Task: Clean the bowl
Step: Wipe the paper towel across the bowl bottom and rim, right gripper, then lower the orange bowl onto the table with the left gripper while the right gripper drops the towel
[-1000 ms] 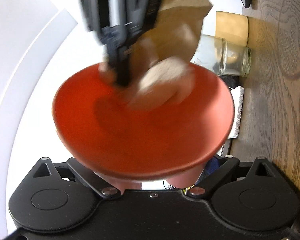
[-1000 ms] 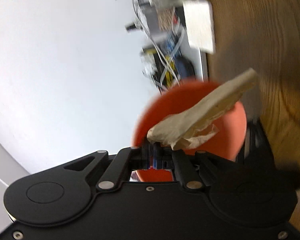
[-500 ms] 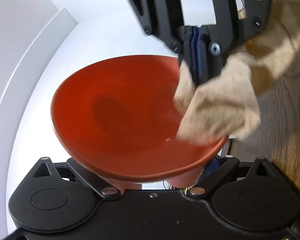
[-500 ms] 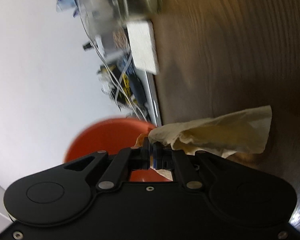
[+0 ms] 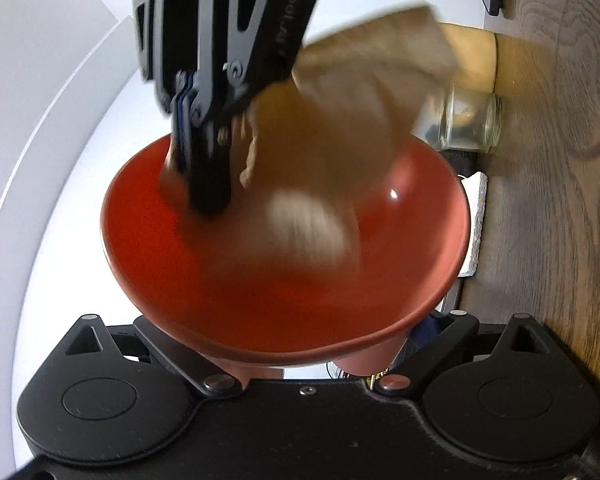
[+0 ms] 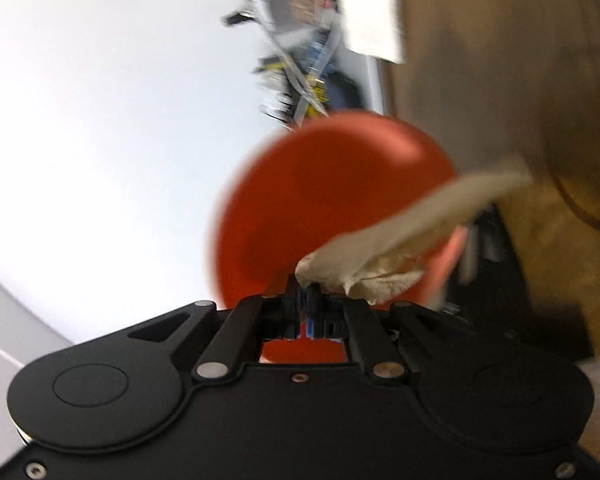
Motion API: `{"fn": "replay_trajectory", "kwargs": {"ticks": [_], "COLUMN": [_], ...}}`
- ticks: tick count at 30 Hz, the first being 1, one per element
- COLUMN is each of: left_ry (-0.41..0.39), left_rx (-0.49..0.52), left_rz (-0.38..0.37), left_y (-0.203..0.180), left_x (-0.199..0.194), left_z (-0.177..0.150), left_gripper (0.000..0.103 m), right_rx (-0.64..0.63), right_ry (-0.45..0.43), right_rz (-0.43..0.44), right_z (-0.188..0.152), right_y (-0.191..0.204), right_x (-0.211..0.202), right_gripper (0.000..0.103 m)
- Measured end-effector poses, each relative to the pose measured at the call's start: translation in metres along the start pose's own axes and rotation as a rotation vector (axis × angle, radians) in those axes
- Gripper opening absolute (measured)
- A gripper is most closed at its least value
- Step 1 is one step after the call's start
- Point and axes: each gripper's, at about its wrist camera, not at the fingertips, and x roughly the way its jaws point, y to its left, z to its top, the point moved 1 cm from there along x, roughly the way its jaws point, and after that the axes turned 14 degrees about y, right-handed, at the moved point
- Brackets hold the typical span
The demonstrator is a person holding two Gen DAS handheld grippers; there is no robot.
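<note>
Jaws w/ cloth [image 5: 340, 152] inside bowl [image 5: 284, 280].

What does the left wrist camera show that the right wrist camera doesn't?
Only the left wrist view shows the glass jar lying beyond the bowl, and the right gripper reaching into the bowl from above. Only the right wrist view shows a blurred tangle of cables. Both show the red bowl, the crumpled paper towel and the wooden table.

Red-orange bowl [image 5: 400, 264], beige cloth [image 5: 340, 152], brown wood-grain table [image 5: 560, 220]
</note>
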Motion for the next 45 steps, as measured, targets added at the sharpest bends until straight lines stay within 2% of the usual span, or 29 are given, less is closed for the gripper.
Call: {"fn": "replay_trajectory", "kwargs": {"ticks": [3,8,10,13,15,18,23,24,26,28,30,31,33,35,38,41,45], "left_ry": [0.000,0.004,0.043,0.095,0.142,0.215,0.368,0.403,0.454,0.477,0.524,0.546,0.588,0.615,0.629,0.638,0.718], "left_rx": [0.000,-0.005,-0.031,-0.062,-0.102,-0.156,-0.244,-0.269,-0.341,-0.409,-0.516,-0.560,-0.628,-0.657,-0.712,-0.739,-0.806], "left_rz": [0.000,-0.010,-0.054,-0.104,-0.165,-0.245,-0.362,-0.399,-0.472,-0.502,-0.562,-0.587,-0.636,-0.651,-0.687,-0.712,-0.765], "left_y": [0.000,0.001,0.007,0.012,0.020,0.029,0.040,0.044,0.053,0.061,0.071,0.075,0.080,0.085,0.089,0.096,0.098], "left_x": [0.000,0.001,0.007,0.014,0.019,0.024,0.037,0.040,0.043,0.043,0.044,0.044,0.044,0.042,0.042,0.037,0.038], "left_z": [0.000,0.000,0.002,0.005,0.009,0.013,0.017,0.018,0.020,0.021,0.022,0.022,0.022,0.021,0.022,0.013,-0.010], "left_gripper": [0.094,0.095,0.095,0.095,0.095,0.095,0.096,0.096,0.096,0.096,0.096,0.096,0.096,0.095,0.096,0.096,0.096], "right_rx": [-0.008,0.058,0.067,0.065,0.045,-0.064,-0.454,-0.486,-0.573,-0.622,-0.721,-0.836,-0.935,-1.071,-1.216,-1.313,-1.407], "right_ry": [-0.054,-0.130,-0.128,-0.073,-0.032,0.019,-0.006,-0.001,0.034,0.064,0.093,0.118,0.123,0.126,0.146,0.203,0.226], "right_rz": [0.001,-0.068,-0.098,-0.139,-0.162,-0.207,-0.384,-0.403,-0.459,-0.489,-0.556,-0.638,-0.716,-0.818,-0.896,-0.935,-1.025], "right_z": [0.010,0.031,0.031,0.021,0.014,-0.002,-0.007,-0.004,0.003,0.005,0.006,0.001,-0.009,-0.020,-0.035,-0.041,-0.034], "right_y": [0.005,-0.014,-0.020,-0.029,-0.029,-0.016,0.026,0.030,0.039,0.043,0.047,0.051,0.050,0.049,0.044,0.037,0.026], "right_x": [-0.012,-0.030,-0.032,-0.032,-0.025,-0.027,-0.034,-0.034,-0.027,-0.025,-0.019,-0.013,-0.010,-0.005,0.000,0.003,0.016], "right_gripper": [0.005,0.005,0.005,0.005,0.005,0.005,0.005,0.005,0.005,0.005,0.005,0.005,0.005,0.005,0.005,0.005,0.005]}}
